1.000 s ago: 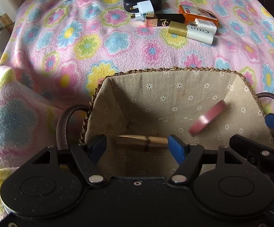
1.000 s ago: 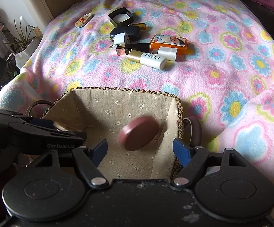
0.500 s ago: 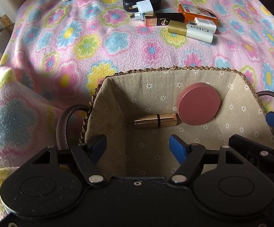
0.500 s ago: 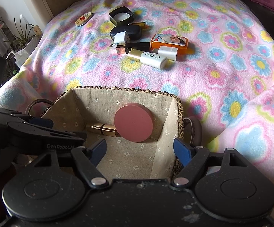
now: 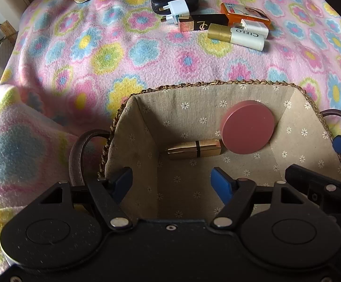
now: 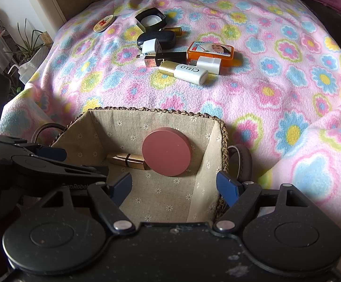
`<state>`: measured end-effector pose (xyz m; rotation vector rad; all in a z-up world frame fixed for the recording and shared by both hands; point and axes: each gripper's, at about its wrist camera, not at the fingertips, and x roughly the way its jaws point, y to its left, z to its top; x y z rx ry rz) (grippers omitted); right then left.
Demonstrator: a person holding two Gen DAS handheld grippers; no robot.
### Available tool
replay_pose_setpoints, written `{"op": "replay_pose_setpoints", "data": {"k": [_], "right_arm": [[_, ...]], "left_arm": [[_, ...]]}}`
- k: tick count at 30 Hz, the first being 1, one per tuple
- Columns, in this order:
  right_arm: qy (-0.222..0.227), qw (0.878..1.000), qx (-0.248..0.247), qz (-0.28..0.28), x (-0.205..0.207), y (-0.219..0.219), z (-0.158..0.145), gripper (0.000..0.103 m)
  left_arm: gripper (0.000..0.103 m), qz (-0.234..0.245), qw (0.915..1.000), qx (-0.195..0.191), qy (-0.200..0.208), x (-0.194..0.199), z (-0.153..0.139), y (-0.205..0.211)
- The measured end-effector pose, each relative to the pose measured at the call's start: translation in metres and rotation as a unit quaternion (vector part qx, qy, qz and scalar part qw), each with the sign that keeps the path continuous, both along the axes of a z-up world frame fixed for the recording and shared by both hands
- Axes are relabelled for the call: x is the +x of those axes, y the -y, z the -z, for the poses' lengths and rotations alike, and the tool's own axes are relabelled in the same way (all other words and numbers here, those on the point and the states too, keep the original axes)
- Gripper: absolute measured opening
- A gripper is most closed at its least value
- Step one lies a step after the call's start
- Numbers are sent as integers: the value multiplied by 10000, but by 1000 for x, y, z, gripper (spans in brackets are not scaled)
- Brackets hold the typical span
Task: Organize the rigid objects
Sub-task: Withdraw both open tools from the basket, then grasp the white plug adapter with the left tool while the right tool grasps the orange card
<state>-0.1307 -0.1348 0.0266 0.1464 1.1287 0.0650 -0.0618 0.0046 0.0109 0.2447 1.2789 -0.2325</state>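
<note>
A woven basket [image 5: 194,85] [image 6: 156,111] with a flowered cloth lining sits on the floral blanket. Inside it a round pink compact [image 5: 248,127] [image 6: 166,151] leans against the far wall beside a gold lipstick [image 5: 194,150] [image 6: 128,160]. My left gripper [image 5: 171,181] is open and empty above the basket's near side. My right gripper [image 6: 174,185] is open and empty over the basket's near right corner. The left gripper also shows at the left of the right wrist view [image 6: 52,164].
Beyond the basket lie a white CIELO tube [image 6: 184,71], an orange case [image 6: 210,49], a black and copper box [image 6: 165,58], a white plug [image 6: 150,47] on a dark case [image 6: 164,38], a black square jar [image 6: 150,20] and a round tin [image 6: 103,23]. Plants [image 6: 27,47] stand at the left.
The pink compact fell from the open right gripper into the basket and came to rest against the far wall beside the lipstick. Both grippers have hardly moved.
</note>
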Motion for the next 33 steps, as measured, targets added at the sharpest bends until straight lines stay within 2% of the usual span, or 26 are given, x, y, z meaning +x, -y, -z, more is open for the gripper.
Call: {"op": "replay_pose_setpoints", "data": {"k": [12,20,24,28,30,33], "right_arm": [[-13,10000,46,-30,1,-1,0,82],[51,9998,171,9,0,2,-4,84],[102,9995,304,-26,2,3,-12,85],[93,9995,302,-15,11,5,-23,92],[139,9995,287,9,16,10,-30,92],[189,9989,379,198,29,25,-39,99]], "left_arm": [[71,-132,9998,-121,-20,3,-1,-3],[71,-223,9991,-234,257,3,-10,-5],[79,-175,9984,-303,436,3,-17,-4],[79,-68,9982,-392,454,8,-25,-2],[80,-7,9979,-450,467,13,-30,-2],[82,55,9970,-456,620,27,-41,-3]]}}
